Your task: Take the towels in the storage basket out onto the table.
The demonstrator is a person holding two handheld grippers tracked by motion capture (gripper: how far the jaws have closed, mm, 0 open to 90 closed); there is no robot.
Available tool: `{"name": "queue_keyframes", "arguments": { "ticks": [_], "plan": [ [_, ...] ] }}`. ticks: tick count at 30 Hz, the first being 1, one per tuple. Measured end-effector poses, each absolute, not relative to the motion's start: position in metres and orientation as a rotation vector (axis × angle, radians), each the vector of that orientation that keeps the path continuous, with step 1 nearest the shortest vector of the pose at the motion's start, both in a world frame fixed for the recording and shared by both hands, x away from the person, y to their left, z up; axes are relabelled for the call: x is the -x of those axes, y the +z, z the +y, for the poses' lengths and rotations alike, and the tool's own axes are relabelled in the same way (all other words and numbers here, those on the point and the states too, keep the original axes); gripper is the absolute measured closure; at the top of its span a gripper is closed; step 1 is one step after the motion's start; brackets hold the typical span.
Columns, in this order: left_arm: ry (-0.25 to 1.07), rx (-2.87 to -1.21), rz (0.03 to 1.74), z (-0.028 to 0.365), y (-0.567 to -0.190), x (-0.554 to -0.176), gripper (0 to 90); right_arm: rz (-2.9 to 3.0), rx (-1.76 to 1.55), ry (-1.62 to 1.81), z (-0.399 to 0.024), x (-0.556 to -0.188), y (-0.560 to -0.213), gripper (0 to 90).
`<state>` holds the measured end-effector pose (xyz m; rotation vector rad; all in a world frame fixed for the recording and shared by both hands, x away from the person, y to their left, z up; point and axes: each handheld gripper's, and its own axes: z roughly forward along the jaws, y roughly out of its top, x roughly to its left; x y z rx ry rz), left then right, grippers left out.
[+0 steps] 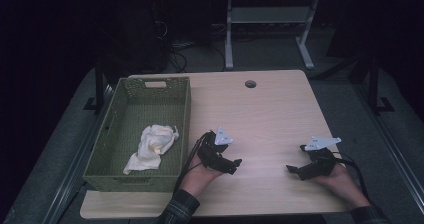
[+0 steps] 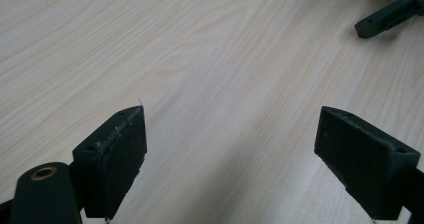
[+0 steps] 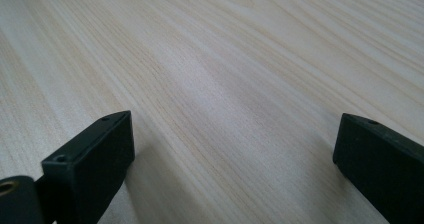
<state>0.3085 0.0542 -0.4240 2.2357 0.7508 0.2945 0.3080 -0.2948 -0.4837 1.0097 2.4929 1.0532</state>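
Where basket (image 1: pixel 107 134) sits, crumpled cloth (image 1: pixel 152 146).

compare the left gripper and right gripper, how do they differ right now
The left gripper lies beside the green basket, while the right gripper lies nearer the table's right edge. The left gripper's jaws point right, the right gripper's point left, so they face each other. The left gripper view catches the other gripper's jaw tip at top right; the right gripper view has bare wood ahead. Both are open, empty and low over the table.

Lab or office: light wood desk (image 1: pixel 270 109) with cable hole (image 1: pixel 250 83), cables on floor (image 1: pixel 185 54), dark surroundings
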Motion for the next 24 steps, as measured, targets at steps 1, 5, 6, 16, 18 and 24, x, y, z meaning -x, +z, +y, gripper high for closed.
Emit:
{"name": "queue_keyframes", "arguments": {
  "ticks": [1, 5, 6, 16, 18, 24],
  "plan": [
    [0.295, -2.234, 0.751, 0.054, -0.423, -0.309, 12.7, 2.493, -1.010, 1.053, -0.295, -0.308, -0.484, 2.6],
    [0.302, -2.232, 0.748, 0.054, -0.420, -0.310, 12.7, 2.493, -1.010, 1.054, -0.295, -0.308, -0.484, 2.6],
    [0.302, -2.233, 0.747, 0.053, -0.419, -0.310, 12.7, 2.493, -1.010, 1.053, -0.295, -0.308, -0.484, 2.6],
    [0.272, -2.225, 0.742, 0.054, -0.405, -0.314, 12.7, 2.493, -1.009, 1.053, -0.295, -0.308, -0.484, 2.6],
    [0.266, -2.220, 0.744, 0.054, -0.404, -0.314, 12.7, 2.493, -1.009, 1.053, -0.295, -0.308, -0.484, 2.6],
    [0.248, -2.219, 0.727, 0.054, -0.395, -0.317, 12.7, 2.493, -1.010, 1.053, -0.295, -0.308, -0.484, 2.6]
  ]
}}
